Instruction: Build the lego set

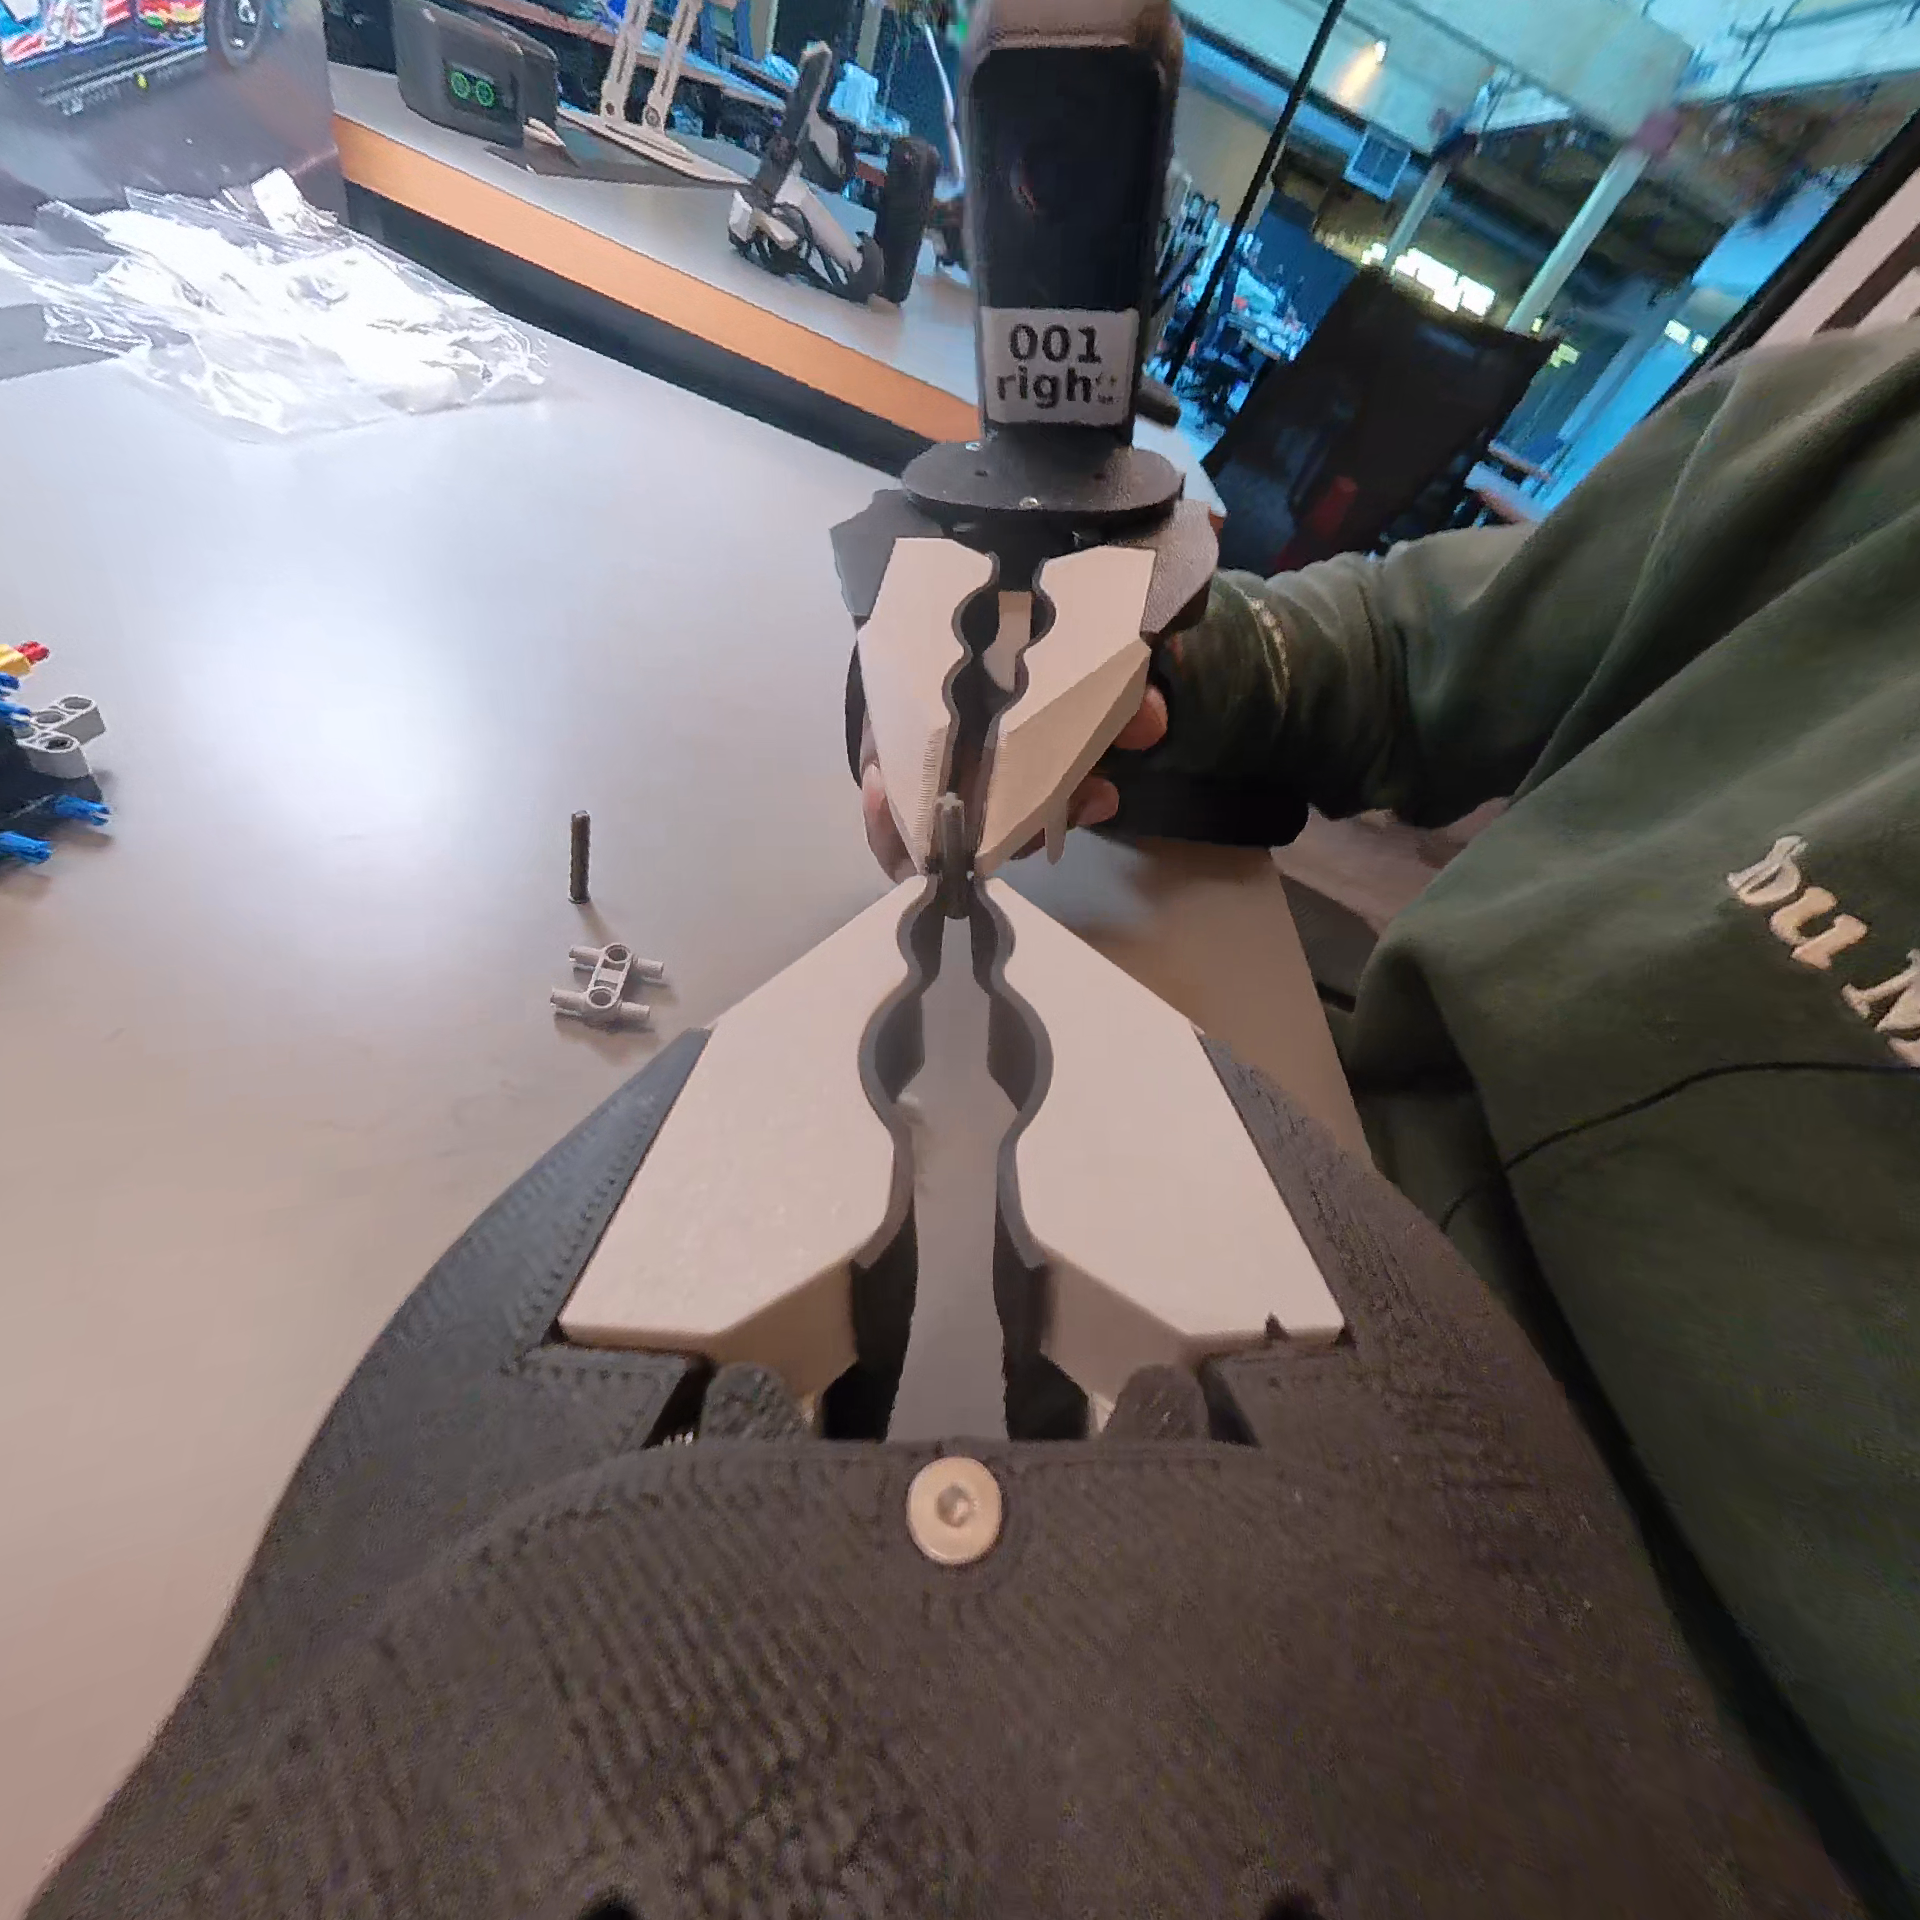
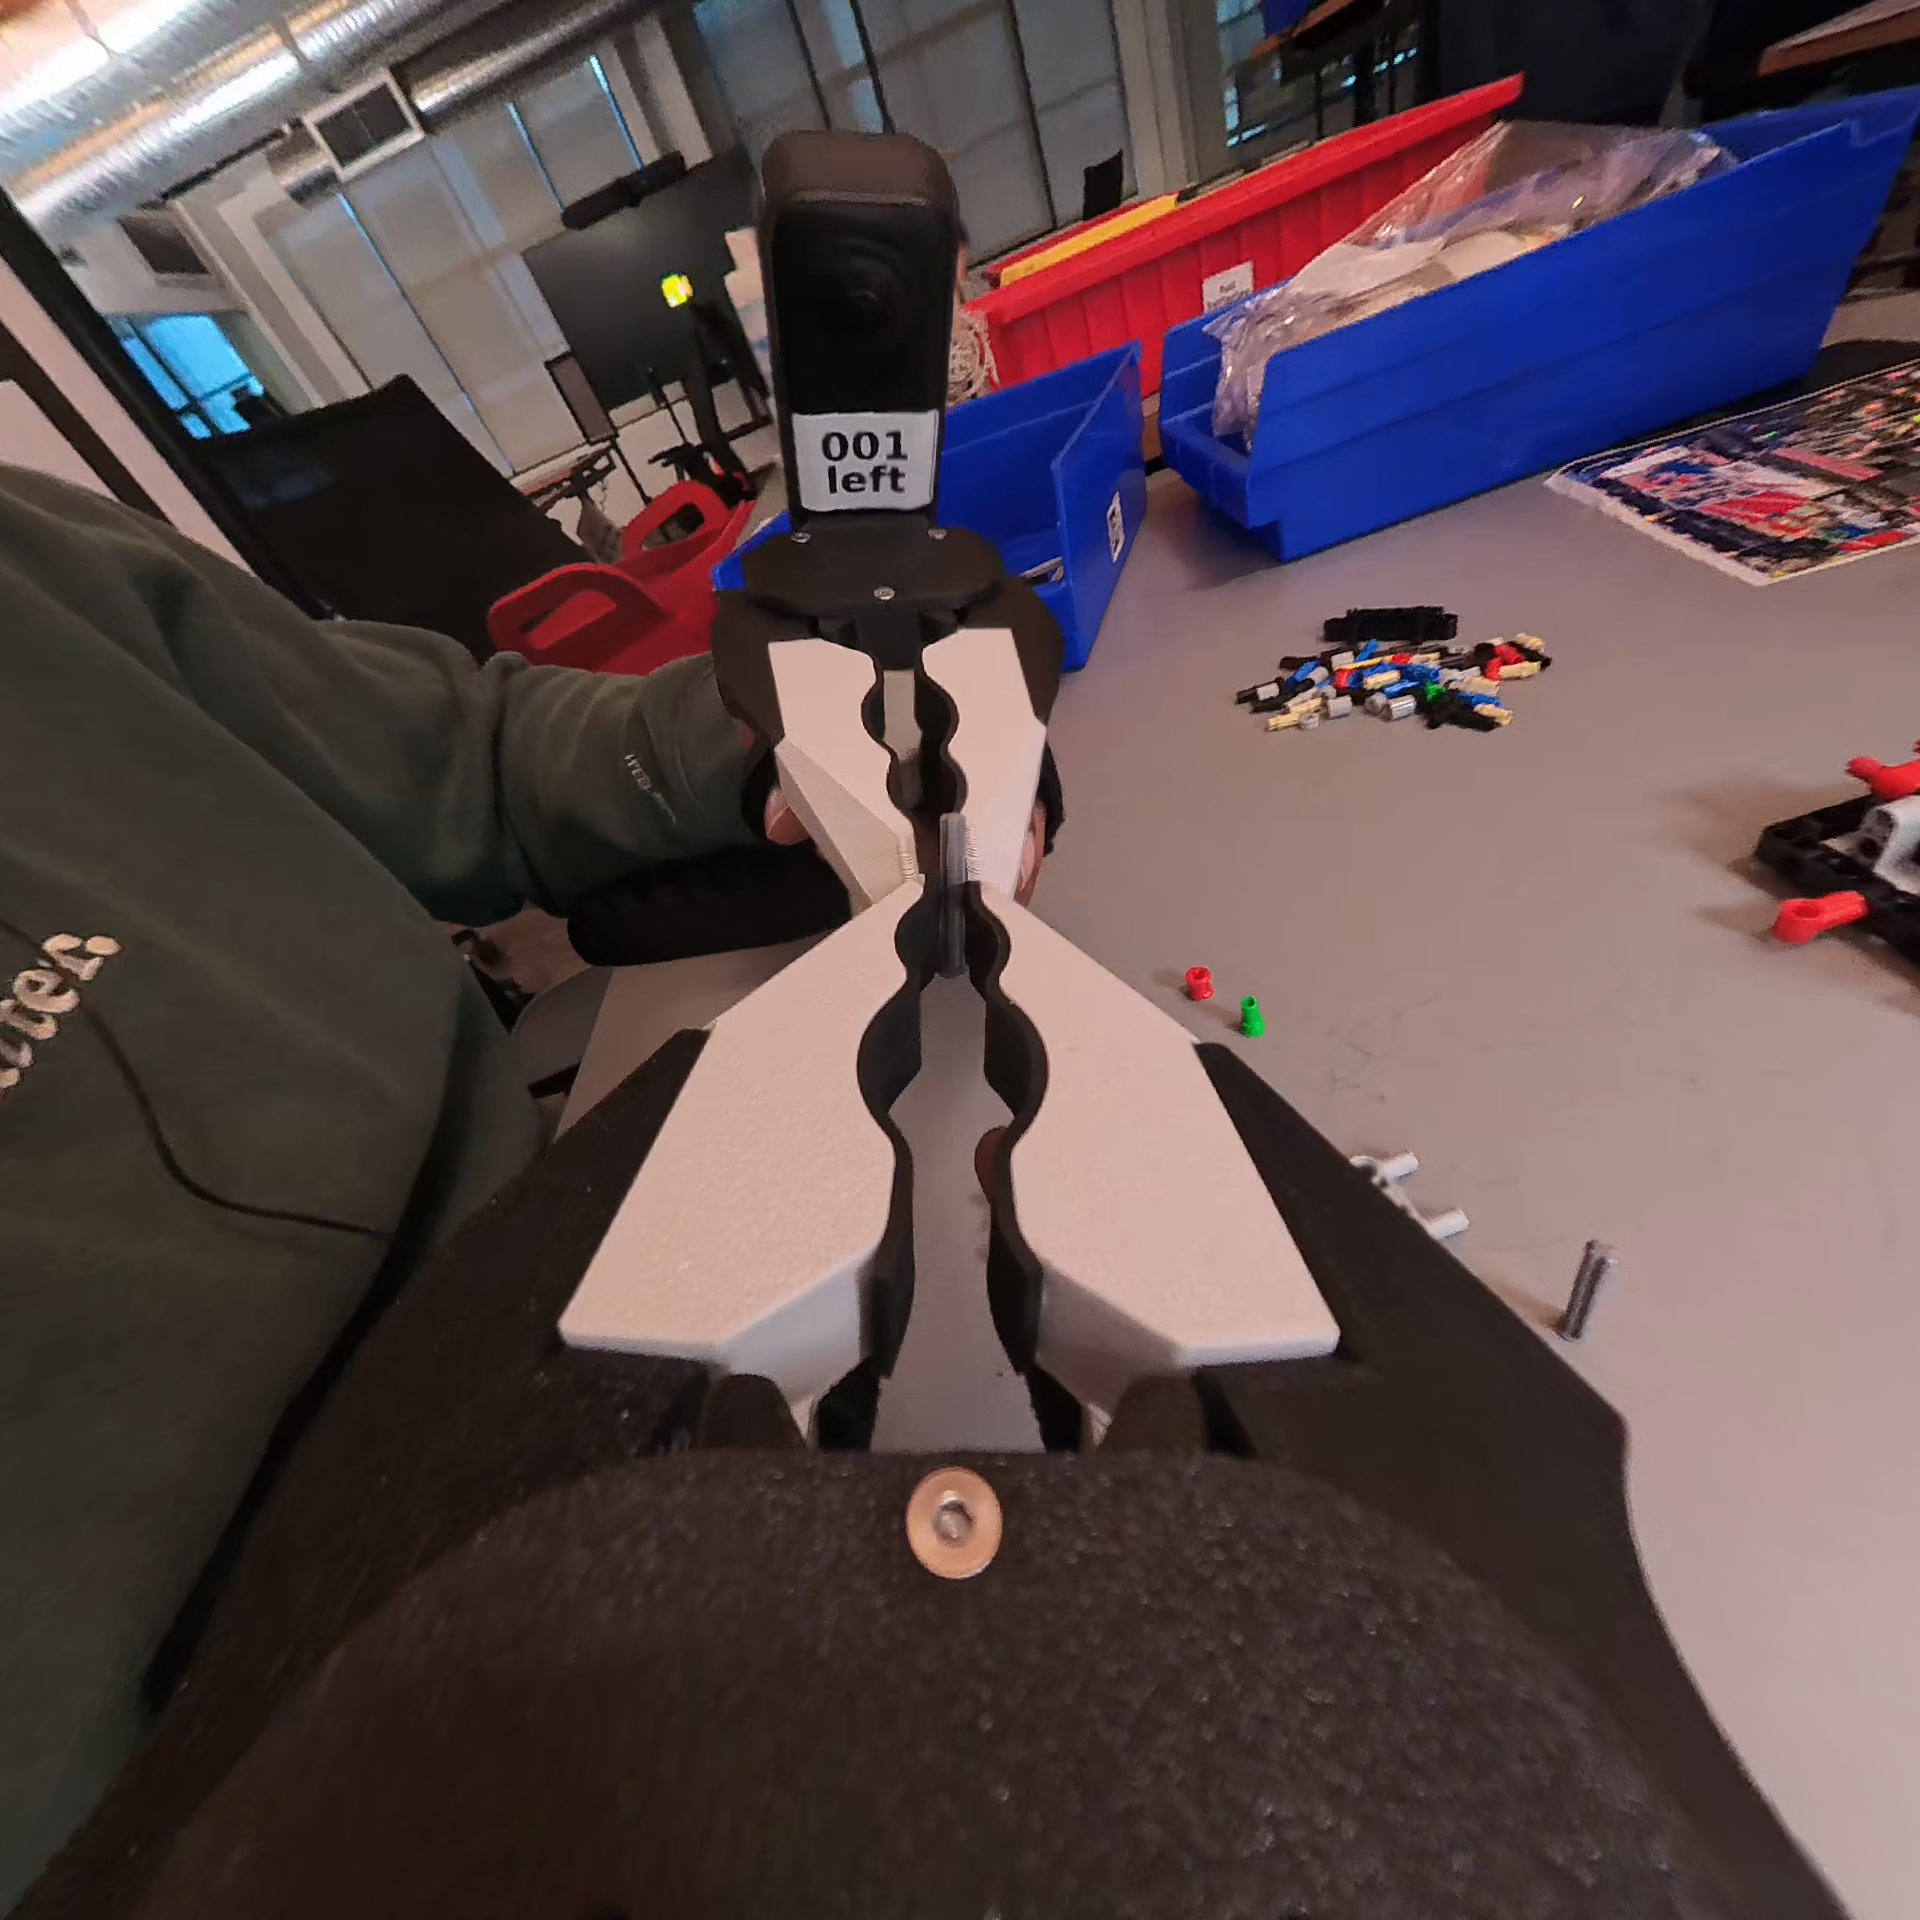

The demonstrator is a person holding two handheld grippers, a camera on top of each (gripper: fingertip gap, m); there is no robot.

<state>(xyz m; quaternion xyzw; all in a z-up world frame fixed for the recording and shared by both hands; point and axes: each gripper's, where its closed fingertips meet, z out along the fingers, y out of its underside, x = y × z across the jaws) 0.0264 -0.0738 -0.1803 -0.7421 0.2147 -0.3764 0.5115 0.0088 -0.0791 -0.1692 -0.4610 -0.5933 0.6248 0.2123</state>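
My two grippers meet tip to tip above the grey table (image 1: 312, 623). My left gripper (image 1: 951, 896) is shut on a small grey axle piece (image 1: 950, 831), and the right gripper (image 1: 951, 857) faces it from above, shut on the same piece. In the right wrist view my right gripper (image 2: 951, 914) clamps the grey axle piece (image 2: 954, 844), and the left gripper (image 2: 956, 878) grips its far end. I cannot tell whether it is one part or two joined parts. A partly built black frame (image 2: 1860, 862) with red parts lies at the right edge.
A dark pin (image 1: 580, 857) and a light grey connector (image 1: 608, 982) lie on the table. A pile of loose pieces (image 2: 1392, 681), a red bush (image 2: 1200, 982) and a green bush (image 2: 1252, 1016) lie nearby. Blue bins (image 2: 1507, 343), a red bin (image 2: 1247, 260), a booklet (image 2: 1766, 488) and plastic bags (image 1: 260, 301) stand farther off. Both grippers' tips are close together, under 4 cm apart. About 11 cm separates my left fingertips from the light grey connector (image 1: 608, 982).
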